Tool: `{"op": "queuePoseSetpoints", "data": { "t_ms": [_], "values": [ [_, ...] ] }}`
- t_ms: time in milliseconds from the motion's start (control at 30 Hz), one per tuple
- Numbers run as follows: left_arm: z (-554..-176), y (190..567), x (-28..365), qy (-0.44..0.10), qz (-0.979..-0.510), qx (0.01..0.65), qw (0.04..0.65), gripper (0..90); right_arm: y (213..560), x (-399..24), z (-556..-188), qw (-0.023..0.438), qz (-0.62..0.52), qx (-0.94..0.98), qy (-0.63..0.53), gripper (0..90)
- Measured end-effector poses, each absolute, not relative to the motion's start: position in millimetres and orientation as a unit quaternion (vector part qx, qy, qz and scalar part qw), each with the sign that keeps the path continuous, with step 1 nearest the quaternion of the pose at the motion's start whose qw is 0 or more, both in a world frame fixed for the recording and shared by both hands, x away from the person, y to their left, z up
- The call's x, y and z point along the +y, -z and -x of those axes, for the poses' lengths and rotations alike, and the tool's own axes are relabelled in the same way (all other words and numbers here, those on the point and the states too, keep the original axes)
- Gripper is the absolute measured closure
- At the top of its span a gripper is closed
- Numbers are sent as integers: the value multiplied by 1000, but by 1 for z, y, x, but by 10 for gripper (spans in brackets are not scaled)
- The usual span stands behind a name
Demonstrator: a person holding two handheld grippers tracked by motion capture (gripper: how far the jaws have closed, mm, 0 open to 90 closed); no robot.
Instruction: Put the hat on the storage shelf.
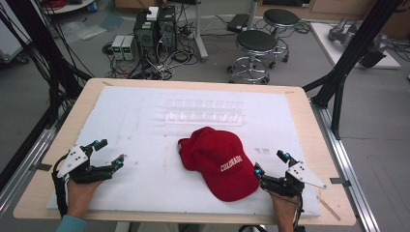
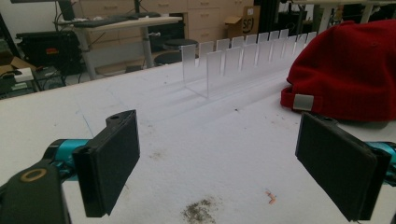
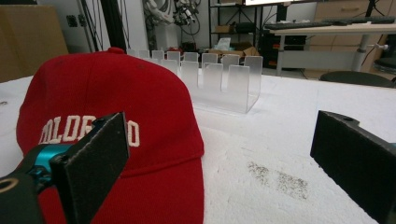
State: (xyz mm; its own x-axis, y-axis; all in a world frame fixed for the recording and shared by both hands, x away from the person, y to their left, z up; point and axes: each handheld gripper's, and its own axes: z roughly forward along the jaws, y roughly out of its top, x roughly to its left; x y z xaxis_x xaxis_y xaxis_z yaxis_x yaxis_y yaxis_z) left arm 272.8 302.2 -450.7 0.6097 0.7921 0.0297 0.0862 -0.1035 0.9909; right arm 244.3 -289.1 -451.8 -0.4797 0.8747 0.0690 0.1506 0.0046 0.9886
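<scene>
The red cap (image 1: 220, 162) bears white stitched lettering — "COLORADO" — across its front panel.

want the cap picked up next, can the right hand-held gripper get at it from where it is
Probably yes. The right hand-held gripper sits open right beside the brim of the red cap, with bare white mat around it and nothing between them. The clear rack stands behind the cap, out of the way.

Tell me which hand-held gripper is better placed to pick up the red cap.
Right, probably. The right hand-held gripper sits open right beside the red cap at its brim; the left hand-held gripper, also open, sits farther off across bare white mat.
</scene>
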Motion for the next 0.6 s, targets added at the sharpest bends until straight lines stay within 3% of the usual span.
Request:
{"op": "queuePoseSetpoints", "data": {
  "t_ms": [600],
  "values": [
    [-274,451,303,-295,-674,329,592,140,452,-289,-245,314,-401,637,-579,33]
  ]
}}
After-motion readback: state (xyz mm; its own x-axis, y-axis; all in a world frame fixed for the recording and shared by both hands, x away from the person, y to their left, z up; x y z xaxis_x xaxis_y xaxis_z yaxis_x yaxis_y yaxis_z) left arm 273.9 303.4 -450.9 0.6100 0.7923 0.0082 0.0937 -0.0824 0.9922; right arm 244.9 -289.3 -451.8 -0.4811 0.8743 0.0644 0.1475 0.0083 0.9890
